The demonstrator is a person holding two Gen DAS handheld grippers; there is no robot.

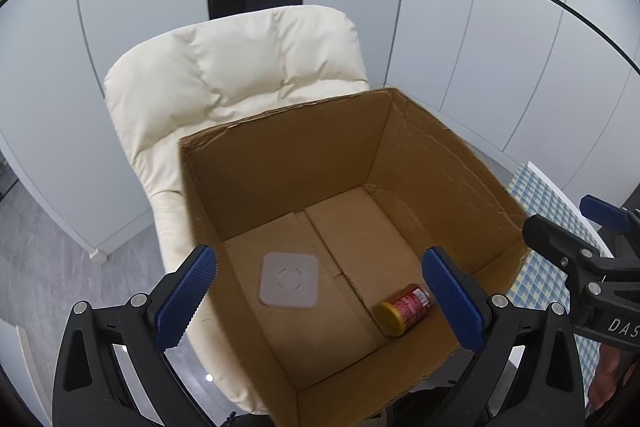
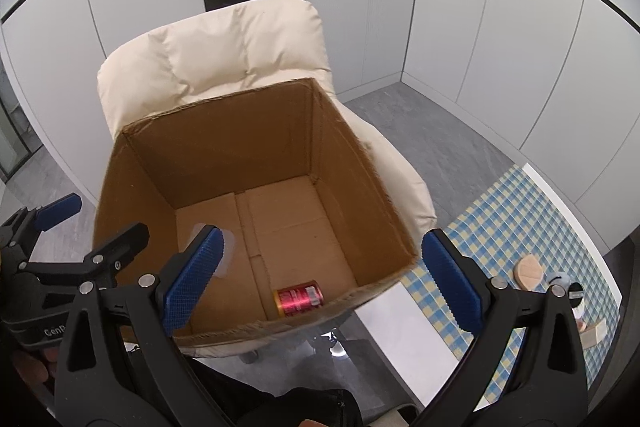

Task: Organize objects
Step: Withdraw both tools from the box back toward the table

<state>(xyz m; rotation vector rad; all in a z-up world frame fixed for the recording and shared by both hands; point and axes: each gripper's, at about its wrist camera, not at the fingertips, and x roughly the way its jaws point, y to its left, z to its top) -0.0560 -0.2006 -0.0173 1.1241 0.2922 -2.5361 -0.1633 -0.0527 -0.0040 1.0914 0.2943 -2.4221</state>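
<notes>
— On the floor of the cardboard box (image 1: 280, 163), what lies there?

— Near the box's near-right corner a red jar (image 1: 405, 308) with a yellow lid lies on its side. Well apart from it, toward the left wall, a flat grey square pad (image 1: 289, 280) lies on the bottom flaps. The two do not touch.

— And the box itself?

— It stands open on the seat of a cream padded chair (image 1: 224, 75), against the backrest. Its right side is close to the edge of a table with a blue checked cloth (image 2: 496, 223). On the cloth, near its right edge, are some small objects; one is a pale wooden oval piece (image 2: 528, 270), the others are too small to tell.

— The grippers?

— The left gripper (image 1: 320, 301) hangs above the near edge of the box, its blue fingers wide apart and holding nothing. The right gripper (image 2: 324, 279) is beside it, also above the near edge, fingers spread and without load.
</notes>
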